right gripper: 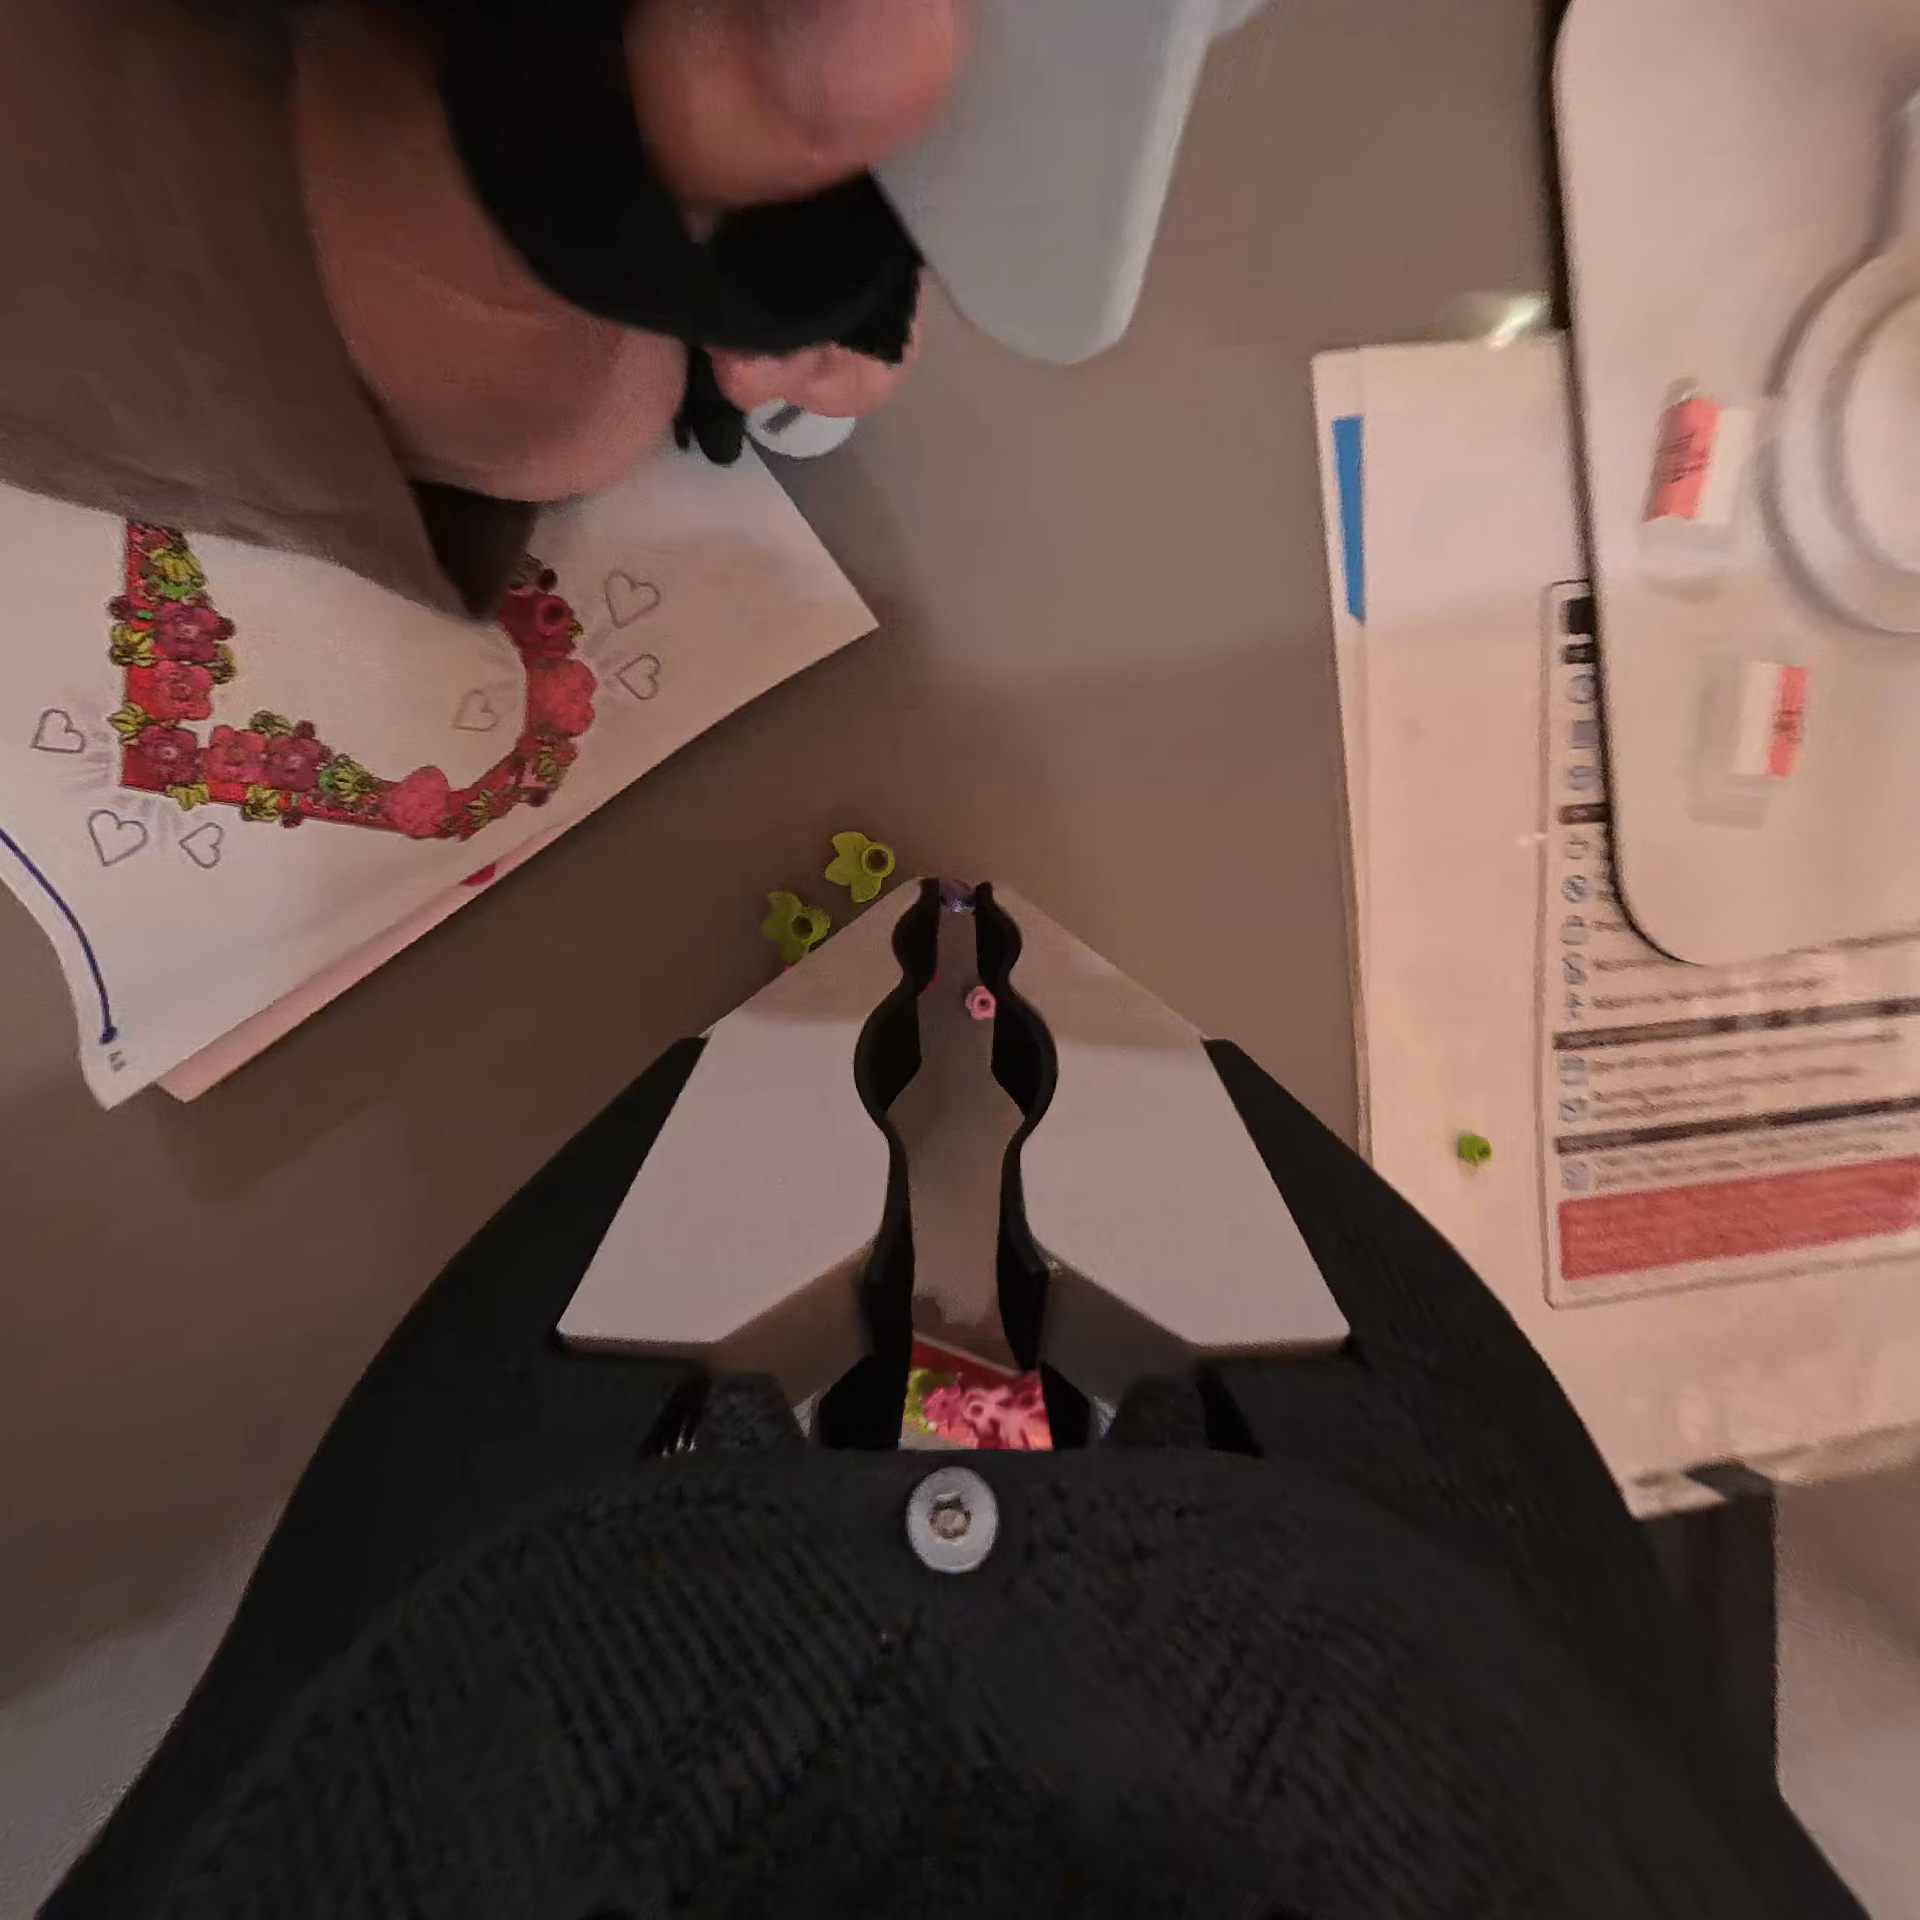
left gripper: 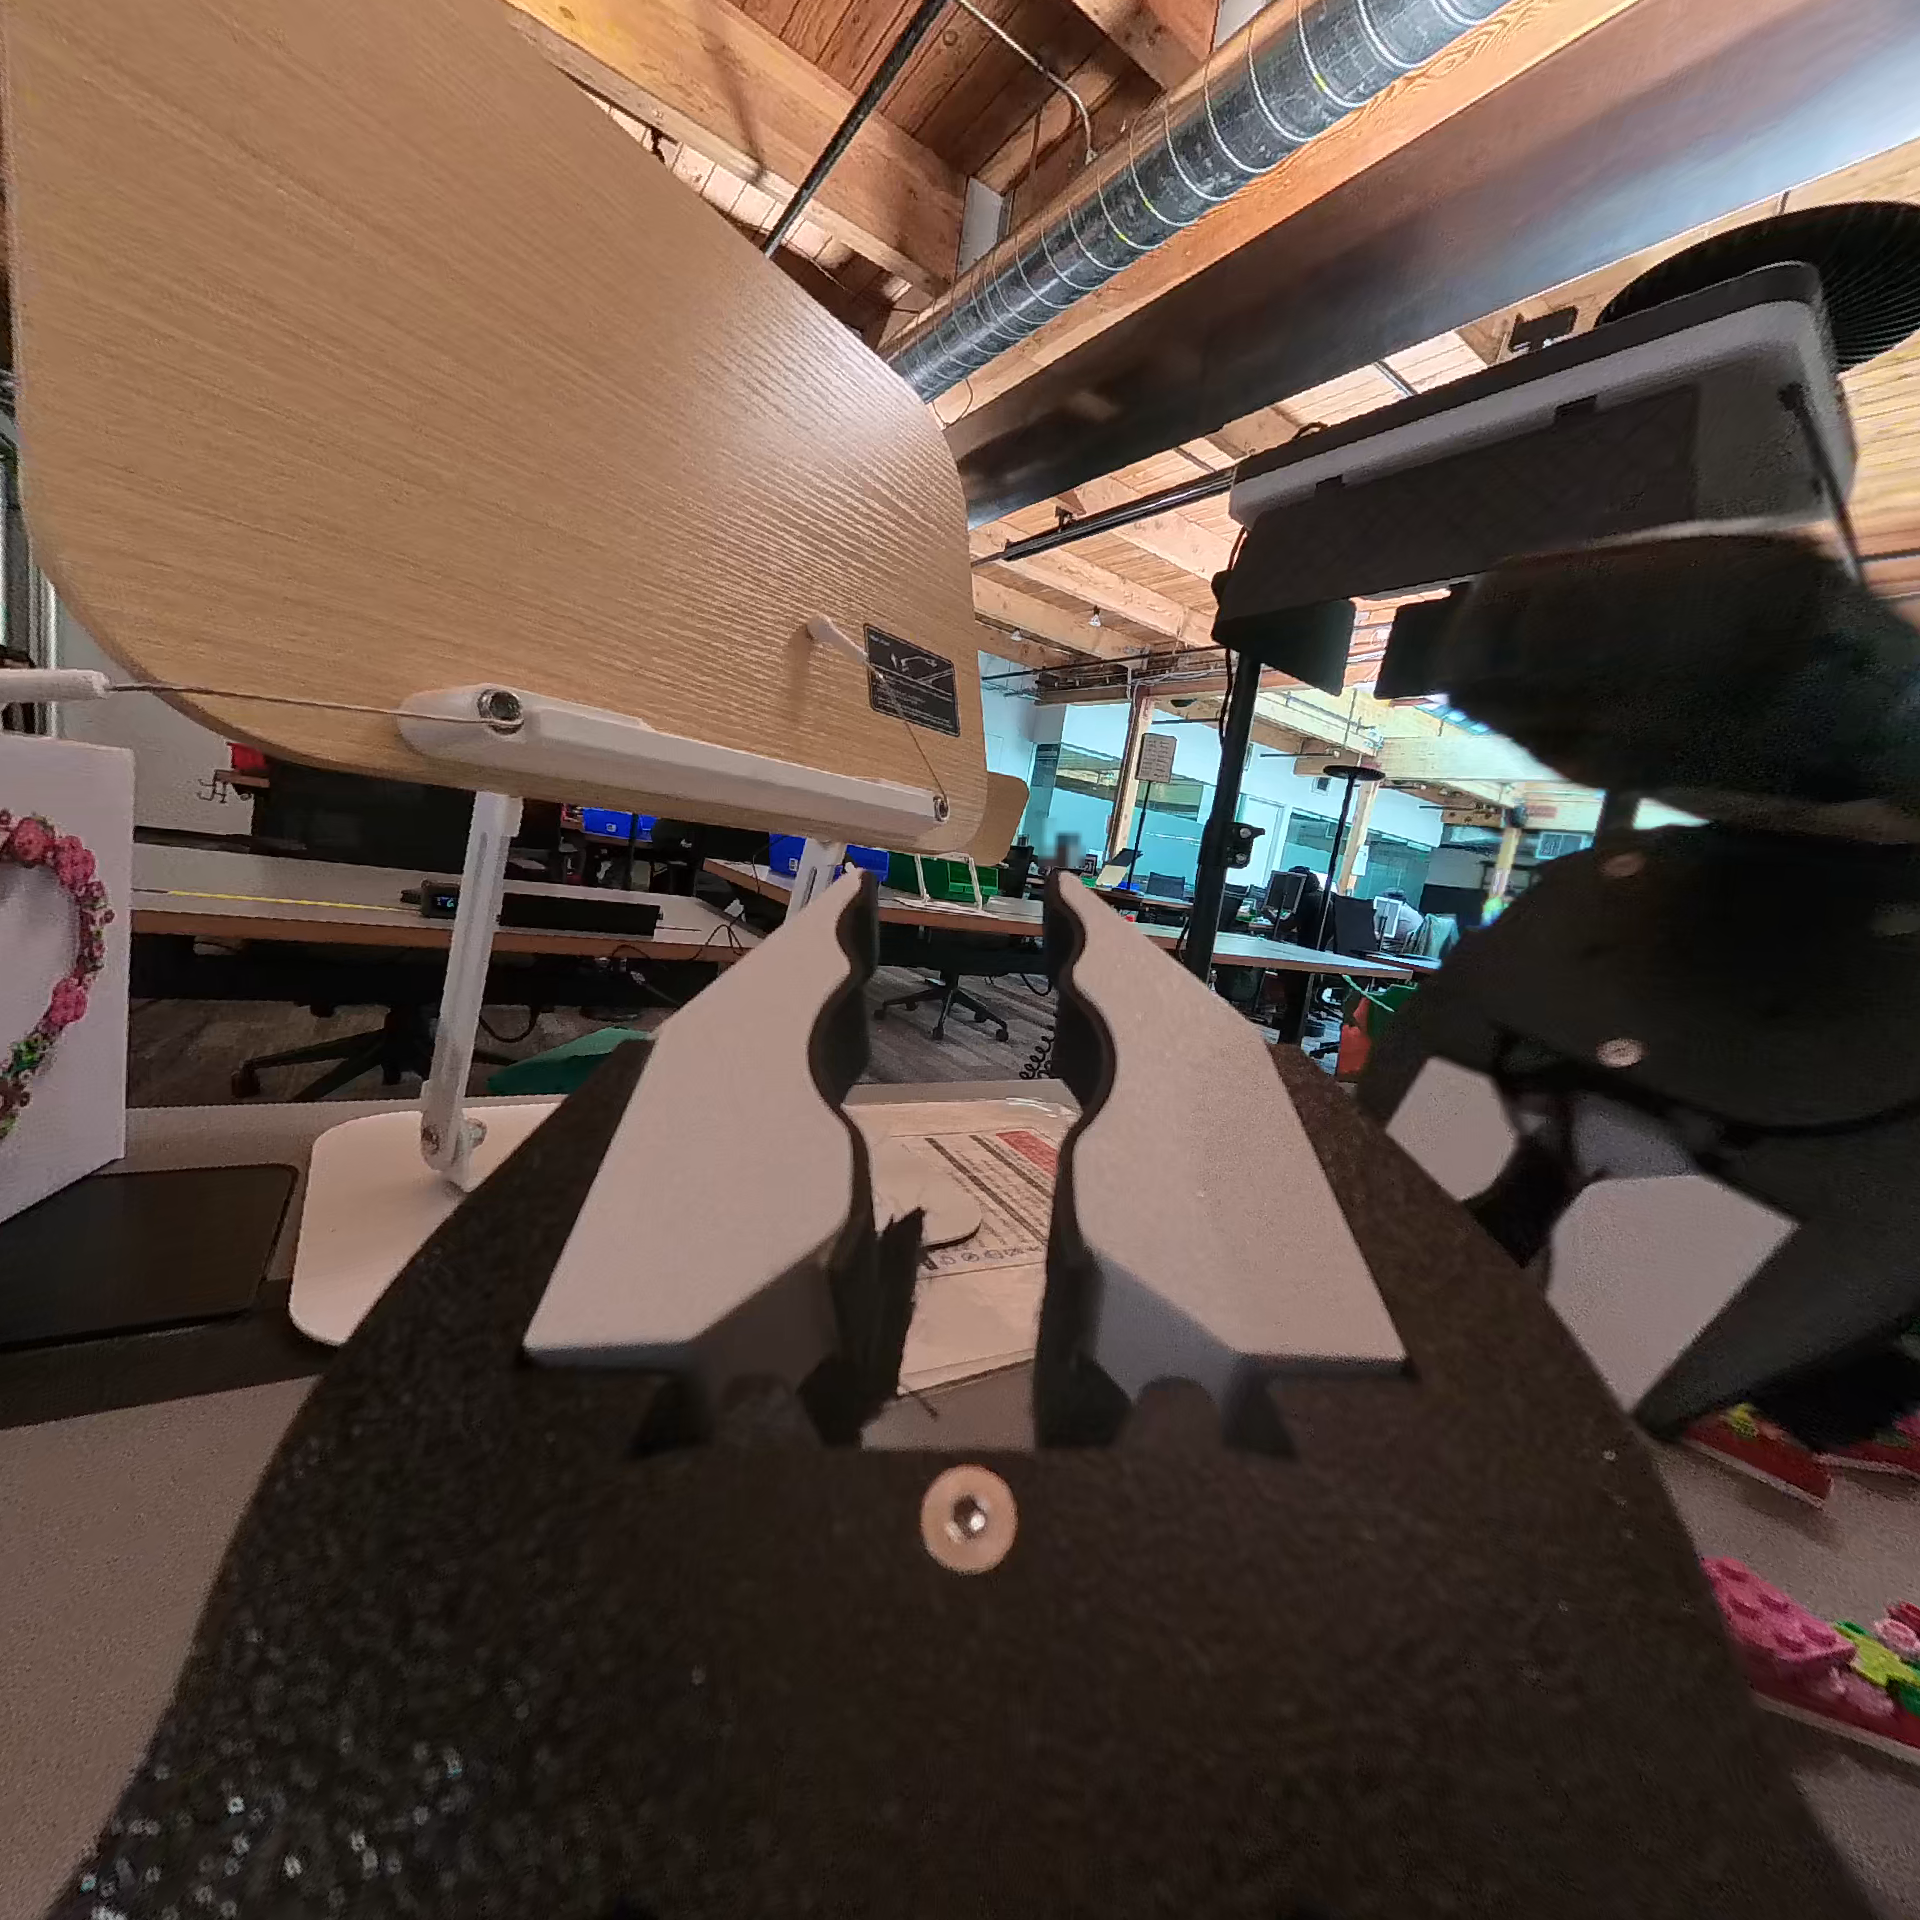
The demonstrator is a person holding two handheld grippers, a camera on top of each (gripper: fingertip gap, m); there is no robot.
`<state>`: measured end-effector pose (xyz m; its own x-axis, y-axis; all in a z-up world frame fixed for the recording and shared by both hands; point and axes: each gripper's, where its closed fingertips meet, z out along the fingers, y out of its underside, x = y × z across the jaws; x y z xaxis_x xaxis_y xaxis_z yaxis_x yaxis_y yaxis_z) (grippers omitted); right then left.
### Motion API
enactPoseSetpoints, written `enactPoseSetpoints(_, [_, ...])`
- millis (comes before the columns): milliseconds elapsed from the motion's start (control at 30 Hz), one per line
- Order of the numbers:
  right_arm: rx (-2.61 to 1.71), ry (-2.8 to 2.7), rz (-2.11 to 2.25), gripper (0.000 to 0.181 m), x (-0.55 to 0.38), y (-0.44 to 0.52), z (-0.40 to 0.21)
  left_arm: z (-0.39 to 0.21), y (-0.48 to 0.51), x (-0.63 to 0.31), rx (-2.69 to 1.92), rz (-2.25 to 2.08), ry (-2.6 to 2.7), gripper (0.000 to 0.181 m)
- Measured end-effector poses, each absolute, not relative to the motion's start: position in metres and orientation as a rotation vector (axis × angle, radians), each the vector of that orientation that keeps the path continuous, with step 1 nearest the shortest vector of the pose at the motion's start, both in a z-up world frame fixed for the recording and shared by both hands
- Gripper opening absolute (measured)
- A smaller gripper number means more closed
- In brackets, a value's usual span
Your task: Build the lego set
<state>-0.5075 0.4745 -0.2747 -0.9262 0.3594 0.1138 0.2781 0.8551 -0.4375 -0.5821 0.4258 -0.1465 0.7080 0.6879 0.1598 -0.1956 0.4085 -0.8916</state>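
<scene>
Our right gripper (right gripper: 957, 896) points down at the grey-brown bench (right gripper: 1091, 644), its jaws nearly closed and pinching a tiny pale purple lego piece (right gripper: 957, 900) at their tips. A small pink flower stud (right gripper: 980, 1002) lies on the bench in the gap between the jaws, nearer us. Two lime-green leaf pieces (right gripper: 831, 891) lie just left of the tips. Far left lies the open instruction booklet (right gripper: 343, 717). Our left gripper (left gripper: 961, 894) holds nothing, its jaws parted.
</scene>
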Motion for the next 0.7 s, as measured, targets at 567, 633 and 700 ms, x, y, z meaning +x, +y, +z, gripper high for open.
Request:
enactPoseSetpoints(567, [-0.64, -2.702, 0.804, 0.045, -0.504, 0.49, -0.252, -0.147, 0.426, -0.582, -1.007, 0.59, -0.565, 0.029])
enactPoseSetpoints(633, [-0.621, -2.649, 0.868, 0.047, -0.481, 0.503, -0.235, -0.146, 0.425, -0.582, -1.003, 0.588, -0.563, 0.029])
enactPoseSetpoints(700, [-0.596, -2.626, 0.92, 0.045, -0.449, 0.519, -0.223, -0.146, 0.426, -0.582, -1.003, 0.587, -0.563, 0.029])
